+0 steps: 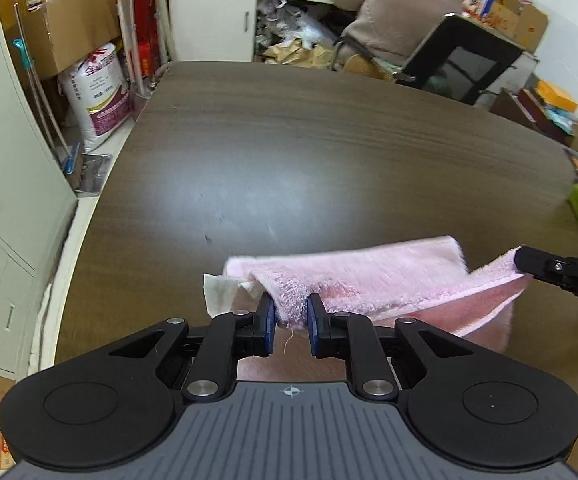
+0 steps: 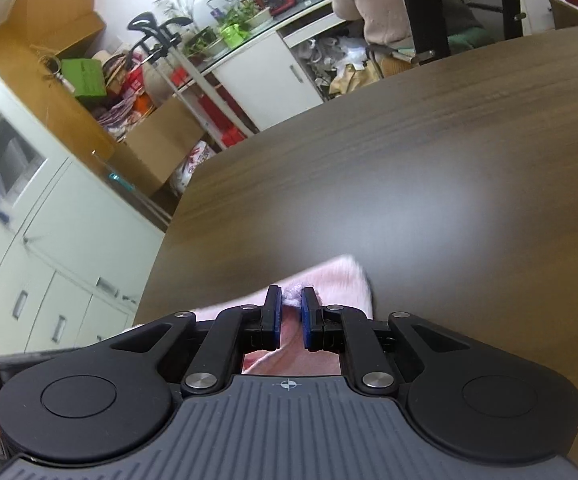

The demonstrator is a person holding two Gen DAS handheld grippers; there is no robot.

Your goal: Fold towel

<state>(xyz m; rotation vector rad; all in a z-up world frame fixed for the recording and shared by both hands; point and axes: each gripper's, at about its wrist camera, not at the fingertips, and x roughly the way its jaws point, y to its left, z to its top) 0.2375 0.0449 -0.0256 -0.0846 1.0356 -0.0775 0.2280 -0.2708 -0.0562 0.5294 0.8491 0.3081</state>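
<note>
left hand-held gripper point(image 1: 291, 314): angled down, clamps towel point(image 1: 369, 280) edge | right hand-held gripper point(image 2: 291, 308): clamps towel corner

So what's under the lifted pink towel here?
Under the pink towel, held by the left gripper and right gripper, the towel's own lower layer and the dark table show. A white label sticks out. Anything further beneath is covered.

Dark wooden table point(image 1: 289, 140), cluttered office

Bright even light; glare on table point(image 1: 289, 184); fisheye-curved, blurred edges.
</note>
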